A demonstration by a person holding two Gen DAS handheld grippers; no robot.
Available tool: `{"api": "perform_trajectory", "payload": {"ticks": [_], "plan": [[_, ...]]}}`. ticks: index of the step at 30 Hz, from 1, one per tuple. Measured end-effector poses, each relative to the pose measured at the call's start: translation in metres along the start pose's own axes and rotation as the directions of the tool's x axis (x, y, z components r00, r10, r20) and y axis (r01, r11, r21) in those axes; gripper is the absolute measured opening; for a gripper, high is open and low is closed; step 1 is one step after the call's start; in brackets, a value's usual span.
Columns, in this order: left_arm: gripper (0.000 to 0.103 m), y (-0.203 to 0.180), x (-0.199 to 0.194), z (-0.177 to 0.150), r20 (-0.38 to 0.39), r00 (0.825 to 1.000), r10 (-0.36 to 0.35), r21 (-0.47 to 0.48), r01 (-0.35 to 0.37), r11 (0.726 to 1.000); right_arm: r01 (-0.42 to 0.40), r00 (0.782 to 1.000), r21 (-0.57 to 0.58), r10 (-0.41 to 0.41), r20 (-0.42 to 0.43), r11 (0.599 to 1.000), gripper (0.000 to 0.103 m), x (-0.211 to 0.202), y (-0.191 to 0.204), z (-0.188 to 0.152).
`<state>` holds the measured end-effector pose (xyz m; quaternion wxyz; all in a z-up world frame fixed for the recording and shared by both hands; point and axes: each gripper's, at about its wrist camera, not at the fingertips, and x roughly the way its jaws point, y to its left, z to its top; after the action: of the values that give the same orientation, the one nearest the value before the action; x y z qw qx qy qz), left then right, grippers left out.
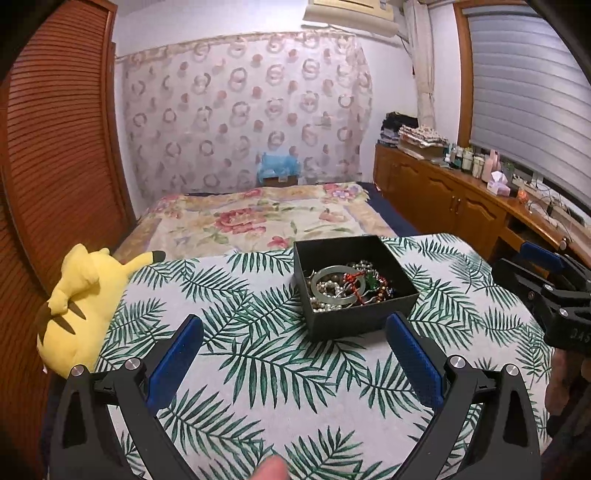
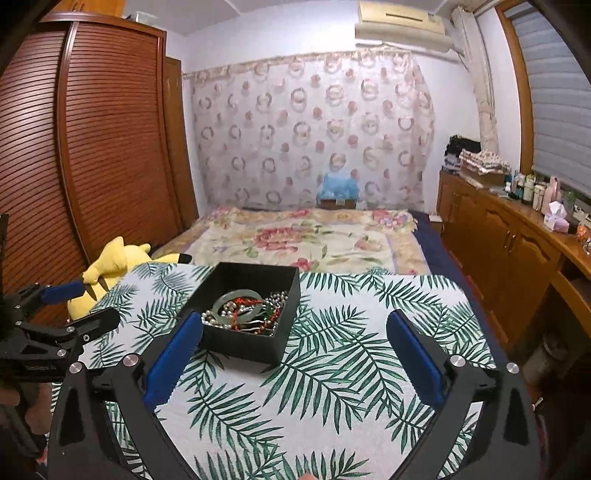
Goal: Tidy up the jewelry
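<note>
This is a home bedroom: a bed [image 2: 314, 240] with a floral blanket, a louvred wooden wardrobe [image 2: 92, 147], a patterned curtain [image 2: 314, 129], a wall air conditioner [image 2: 402, 26], a toiletry-laden sideboard [image 2: 517, 236] and a yellow plush toy [image 1: 81, 302].

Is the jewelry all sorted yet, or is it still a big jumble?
Still a jumble. The jewelry lies piled in the black box: a pale bangle, beads and red cord tangled together. The left gripper and right gripper are open and hold nothing. All the sorting is left.

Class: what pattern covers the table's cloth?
Green palm fronds on white cloth, clearest in the left wrist view.
</note>
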<state>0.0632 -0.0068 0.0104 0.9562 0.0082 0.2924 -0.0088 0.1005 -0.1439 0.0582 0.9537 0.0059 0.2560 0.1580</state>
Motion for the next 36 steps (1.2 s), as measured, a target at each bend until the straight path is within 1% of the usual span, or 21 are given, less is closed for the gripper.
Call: {"api": "perform_trajectory", "payload": {"ticks": [3,9,13,36], "plan": [[0.095,0.0,-0.01,0.0,0.01,1.0,0.012,-0.008,-0.012,1.0,0.005,1.0,-0.002,-0.005,0.018,1.0,0.101,-0.01,0.004,0.0],[0.095,0.001,-0.023,-0.005,0.027,1.0,0.01,-0.015,-0.01,1.0,0.016,0.999,0.006,-0.016,0.044,1.0,0.101,-0.026,0.006,-0.002],[0.095,0.002,-0.026,-0.008,0.033,0.999,0.004,-0.022,-0.003,1.0,0.008,0.998,0.015,-0.009,0.056,1.0,0.101,-0.034,0.007,-0.004],[0.095,0.001,-0.028,-0.01,0.039,0.999,0.003,-0.024,-0.002,1.0,0.006,0.999,0.017,-0.007,0.053,1.0,0.101,-0.037,0.006,-0.003]]}}
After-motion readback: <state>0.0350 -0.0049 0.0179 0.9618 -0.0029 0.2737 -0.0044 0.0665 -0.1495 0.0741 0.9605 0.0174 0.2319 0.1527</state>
